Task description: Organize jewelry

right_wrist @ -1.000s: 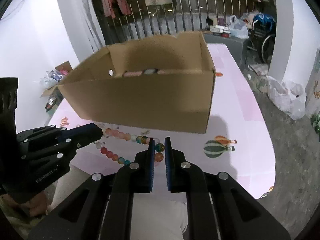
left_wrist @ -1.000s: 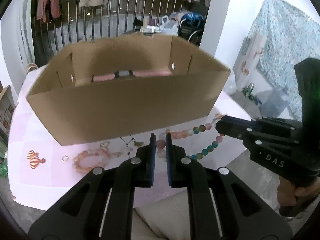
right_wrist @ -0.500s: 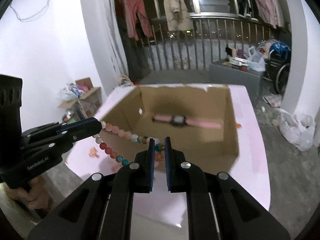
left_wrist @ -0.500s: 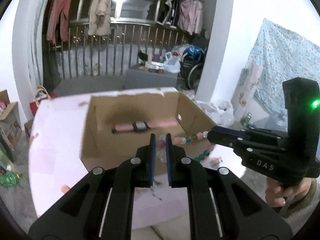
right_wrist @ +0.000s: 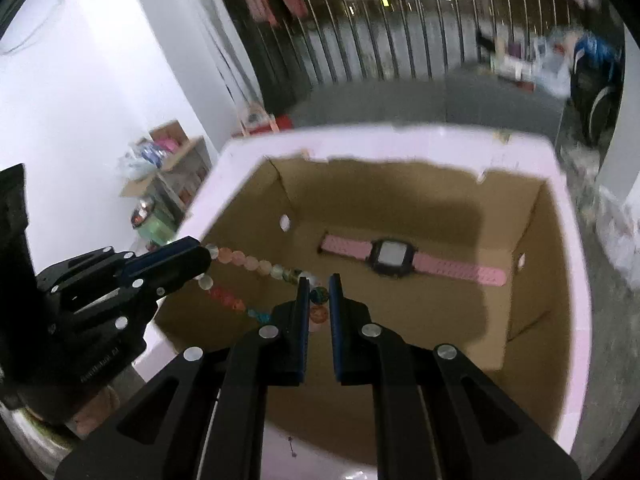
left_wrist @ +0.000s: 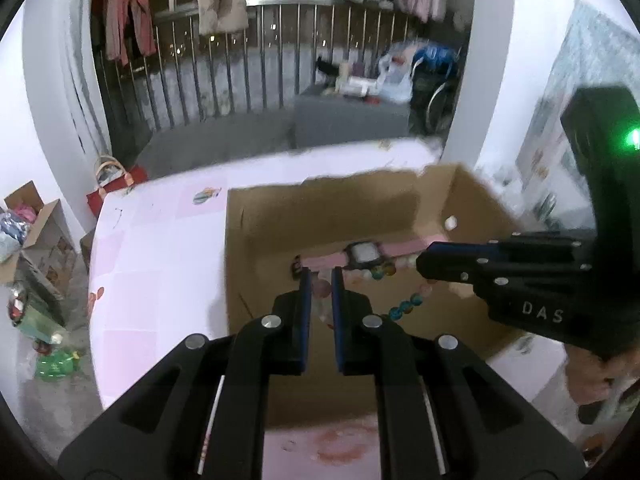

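Both ends of the bead necklace [right_wrist: 256, 266] are being pinched, by the left gripper [left_wrist: 319, 286] and the right gripper [right_wrist: 319, 294], over the cardboard box [right_wrist: 536, 248]. If released unevenly, it is likely being dragged across the pink watch [right_wrist: 400, 258] or snagged on the rim.

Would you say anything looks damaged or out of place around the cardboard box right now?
Only the box: its top edge is ragged, as if flaps were torn off. Otherwise the pink watch lies flat inside, and the bead necklace hangs between left gripper and right gripper.

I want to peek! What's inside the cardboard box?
A pink watch lies flat on the floor of the box. A bead necklace hangs over it, held between both tongs. The near corners of the floor are hidden behind the tongs.
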